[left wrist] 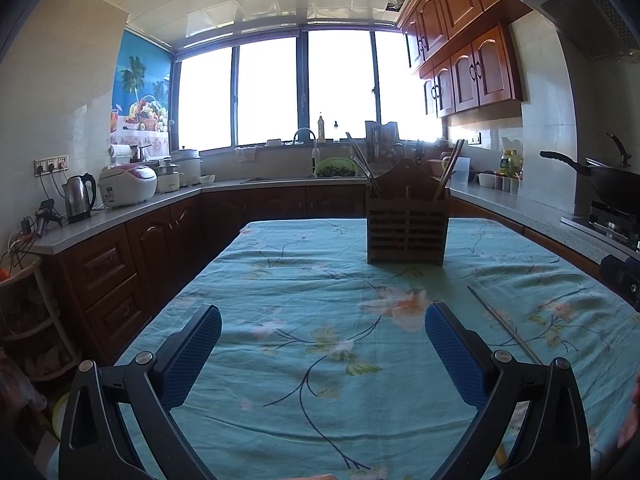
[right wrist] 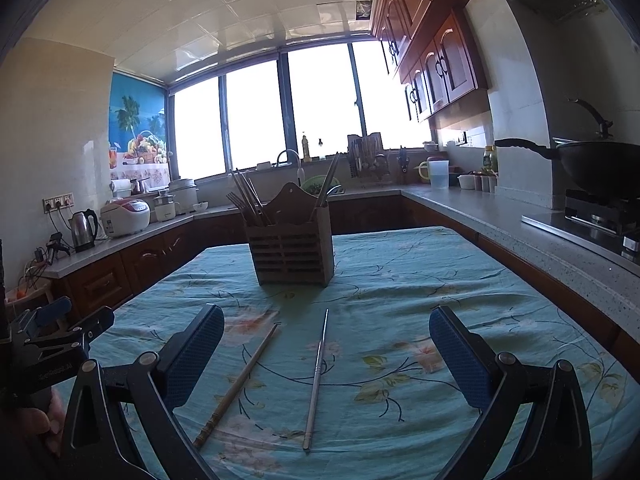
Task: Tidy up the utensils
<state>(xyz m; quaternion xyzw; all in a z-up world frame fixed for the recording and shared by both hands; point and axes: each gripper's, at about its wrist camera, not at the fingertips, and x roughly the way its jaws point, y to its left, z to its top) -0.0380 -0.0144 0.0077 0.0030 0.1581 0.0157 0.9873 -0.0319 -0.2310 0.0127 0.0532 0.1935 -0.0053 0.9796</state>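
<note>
Hovering: both tools (left wrist: 322, 356) (right wrist: 326, 358) spread, empty | chopsticks (right wrist: 316, 376) loose mid-cloth | holder (right wrist: 294, 246) far-centre

Both cameras sit low over the near end of the table (left wrist: 280, 280), each looking forward between its own two blue-padded fingers toward the far edge and the window wall beyond. The left wrist view faces roughly straight down the table, with the wooden utensil holder (left wrist: 406, 224) right of centre near the far edge. The right wrist view stands to the right of it and is turned slightly left, so the utensil holder (right wrist: 294, 240) falls left of centre and looks somewhat nearer. Shared ground: the tablecloth, the holder, the metal chopstick (left wrist: 504, 326) (right wrist: 316, 376), and the surrounding counters. The left gripper (right wrist: 60, 320) shows at the right view's left edge.
</note>
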